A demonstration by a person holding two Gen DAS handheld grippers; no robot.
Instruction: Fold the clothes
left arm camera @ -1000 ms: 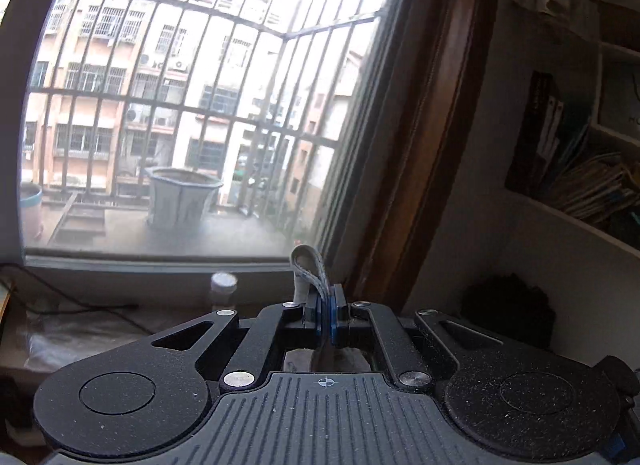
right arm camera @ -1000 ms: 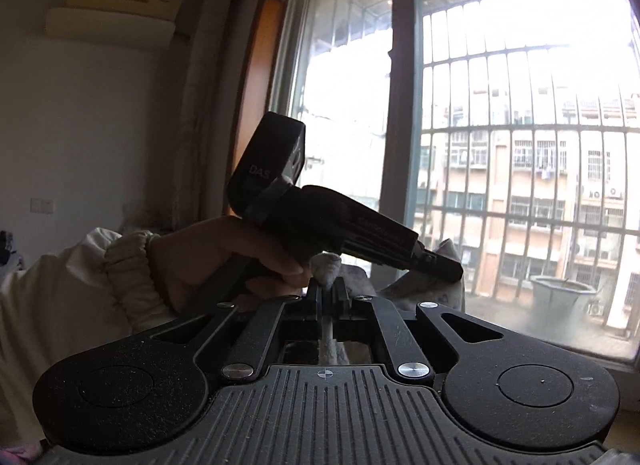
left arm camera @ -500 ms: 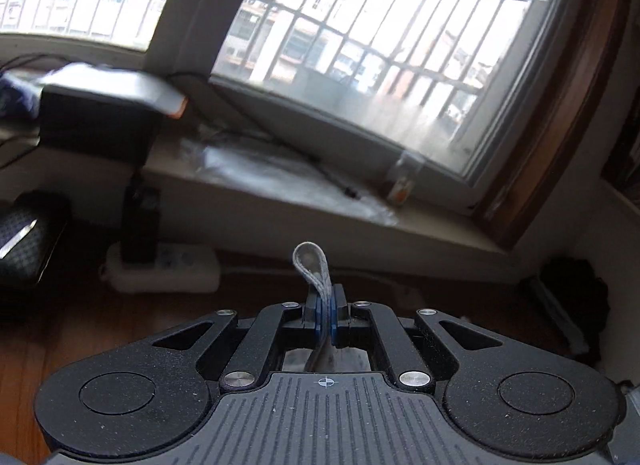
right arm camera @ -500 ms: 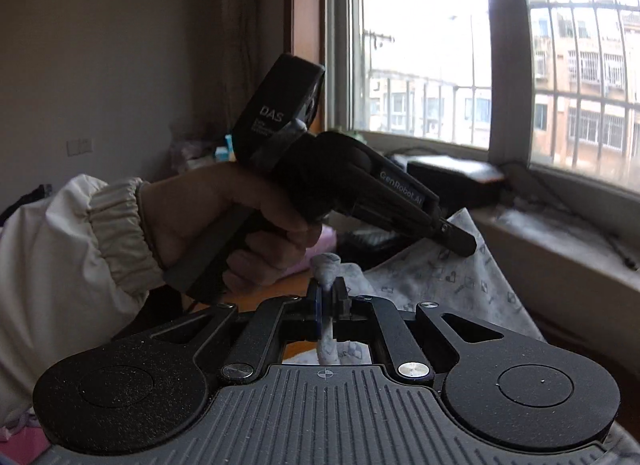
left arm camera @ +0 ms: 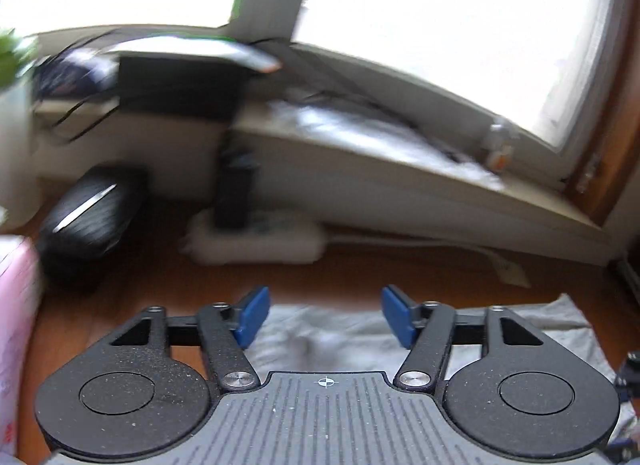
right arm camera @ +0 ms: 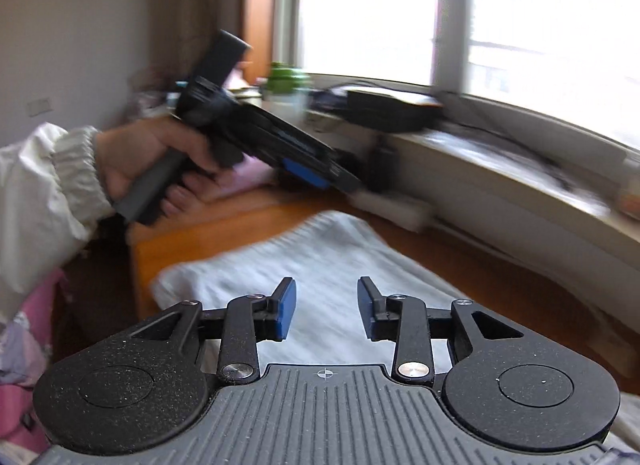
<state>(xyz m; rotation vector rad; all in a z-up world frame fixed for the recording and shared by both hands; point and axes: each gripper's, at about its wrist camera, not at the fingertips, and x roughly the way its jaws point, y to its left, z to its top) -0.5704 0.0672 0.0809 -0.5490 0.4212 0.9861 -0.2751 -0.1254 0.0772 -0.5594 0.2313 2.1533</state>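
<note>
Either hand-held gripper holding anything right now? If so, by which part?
Nothing held. Left hand-held gripper and right hand-held gripper both have jaws opening, pads clear of the pale garment lying on the wooden surface.

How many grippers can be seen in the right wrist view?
2. The right gripper fills the foreground, jaws opening above the pale garment; the left gripper is held in a hand at upper left.

Both wrist views are angled down, close over the bench; the window sill and pale garment are shared.
</note>
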